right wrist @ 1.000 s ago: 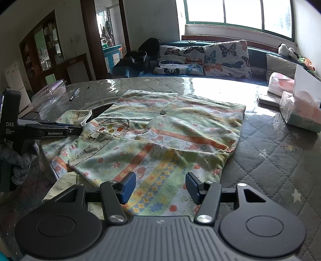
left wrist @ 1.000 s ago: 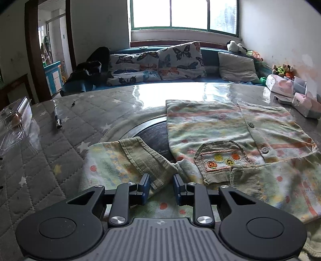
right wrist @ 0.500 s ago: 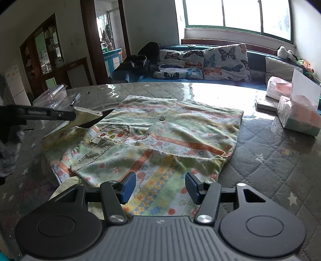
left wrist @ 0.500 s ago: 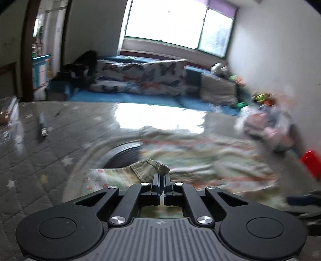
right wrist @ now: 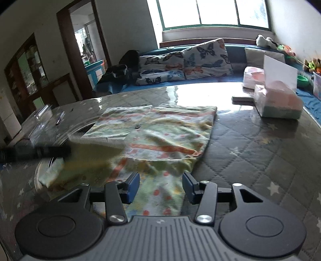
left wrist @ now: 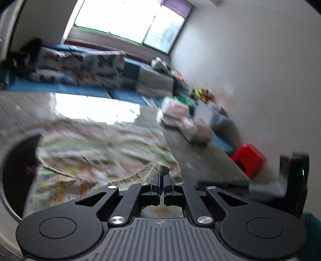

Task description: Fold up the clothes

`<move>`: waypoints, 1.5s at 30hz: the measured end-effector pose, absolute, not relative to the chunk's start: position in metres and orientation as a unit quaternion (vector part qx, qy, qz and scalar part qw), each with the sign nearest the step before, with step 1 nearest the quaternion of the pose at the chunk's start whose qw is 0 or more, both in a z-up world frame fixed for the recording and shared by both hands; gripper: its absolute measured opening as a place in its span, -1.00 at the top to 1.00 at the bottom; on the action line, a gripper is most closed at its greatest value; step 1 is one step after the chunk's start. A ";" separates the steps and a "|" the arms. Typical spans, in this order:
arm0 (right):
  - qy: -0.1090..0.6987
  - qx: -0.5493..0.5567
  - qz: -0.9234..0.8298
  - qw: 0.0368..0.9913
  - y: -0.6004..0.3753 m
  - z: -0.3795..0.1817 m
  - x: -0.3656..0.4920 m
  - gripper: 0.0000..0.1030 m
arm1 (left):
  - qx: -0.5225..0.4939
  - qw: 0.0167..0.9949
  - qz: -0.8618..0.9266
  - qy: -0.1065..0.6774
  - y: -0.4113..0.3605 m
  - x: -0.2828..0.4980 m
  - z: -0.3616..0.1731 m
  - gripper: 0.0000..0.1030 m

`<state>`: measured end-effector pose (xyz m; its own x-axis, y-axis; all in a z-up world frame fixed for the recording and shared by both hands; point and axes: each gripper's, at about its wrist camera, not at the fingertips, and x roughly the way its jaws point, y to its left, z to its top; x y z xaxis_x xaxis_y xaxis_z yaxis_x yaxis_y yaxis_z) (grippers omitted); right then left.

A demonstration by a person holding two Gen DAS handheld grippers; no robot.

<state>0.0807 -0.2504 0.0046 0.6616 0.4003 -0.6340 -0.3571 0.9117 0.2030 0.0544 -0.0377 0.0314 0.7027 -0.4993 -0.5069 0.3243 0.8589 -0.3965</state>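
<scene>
Checking the left wrist view first, I found the frame heavily blurred. My left gripper (left wrist: 162, 180) had its two fingers pressed together on a ribbed cuff (left wrist: 155, 168) of the patterned garment (left wrist: 96, 148), the cuff bunched just beyond the fingertips. The garment spread to the left and far side over the quilted table (left wrist: 196, 152). A dark curved band (left wrist: 14, 176) showed at the left edge. Far right on the table I noted pale boxes (left wrist: 192, 128) and a red object (left wrist: 248, 160), neither sharp enough to identify. A dark upright device with a small green light (left wrist: 297, 174) stood at the right edge.

In the right wrist view, my right gripper (right wrist: 160, 186) was spread wide, with nothing between its blue-padded fingers (right wrist: 133, 185). It hovered at the near edge of the garment (right wrist: 160, 136), which lay on the quilted, star-printed table (right wrist: 250, 152), partly folded, with one button (right wrist: 137, 126) visible near its middle. At the left, a blurred black bar (right wrist: 36, 153) held a lifted part of the cloth (right wrist: 88, 154) above the table; I took the bar for the other gripper. A tissue box (right wrist: 278, 102) sat on the far right of the table. Beyond the table stood a blue sofa (right wrist: 234, 54) with butterfly cushions (right wrist: 202, 58), under a window (right wrist: 212, 14).
</scene>
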 end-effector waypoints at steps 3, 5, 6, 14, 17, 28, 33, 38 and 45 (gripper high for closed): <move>0.354 0.030 0.206 0.912 -0.251 0.007 0.083 0.14 | -0.116 0.907 -0.236 0.329 -0.053 0.053 0.018 0.92; 0.353 0.029 0.207 0.912 -0.250 0.008 0.084 0.17 | -0.108 0.900 -0.242 0.345 -0.058 0.053 0.010 0.86; 0.354 0.028 0.209 0.911 -0.249 0.009 0.085 0.19 | -0.105 0.898 -0.244 0.351 -0.059 0.051 0.007 0.84; 0.371 0.009 0.243 0.896 -0.213 -0.003 0.095 0.23 | -0.074 0.912 -0.221 0.337 -0.037 0.036 0.010 0.07; 0.380 0.001 0.249 0.891 -0.199 -0.011 0.100 0.25 | -0.075 0.922 -0.184 0.333 -0.013 0.037 0.011 0.07; 0.389 -0.010 0.231 0.892 -0.186 -0.023 0.105 0.87 | -0.103 0.930 -0.069 0.347 0.066 0.051 -0.003 0.18; 0.368 -0.015 0.226 0.902 -0.189 -0.010 0.100 0.93 | -0.098 0.926 -0.056 0.360 0.072 0.055 -0.012 0.42; 0.359 -0.029 0.219 0.907 -0.186 -0.007 0.101 0.93 | -0.086 0.922 -0.046 0.375 0.073 0.059 -0.018 0.48; 0.346 -0.047 0.208 0.914 -0.182 -0.002 0.101 0.86 | -0.085 0.929 -0.059 0.355 0.067 0.069 -0.002 0.48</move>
<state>0.1015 -0.1817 -0.0019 0.6741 0.3464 -0.6524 -0.4121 0.9094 0.0570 0.0686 0.0666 -0.0024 0.7407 -0.1700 -0.6500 0.0490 0.9786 -0.2001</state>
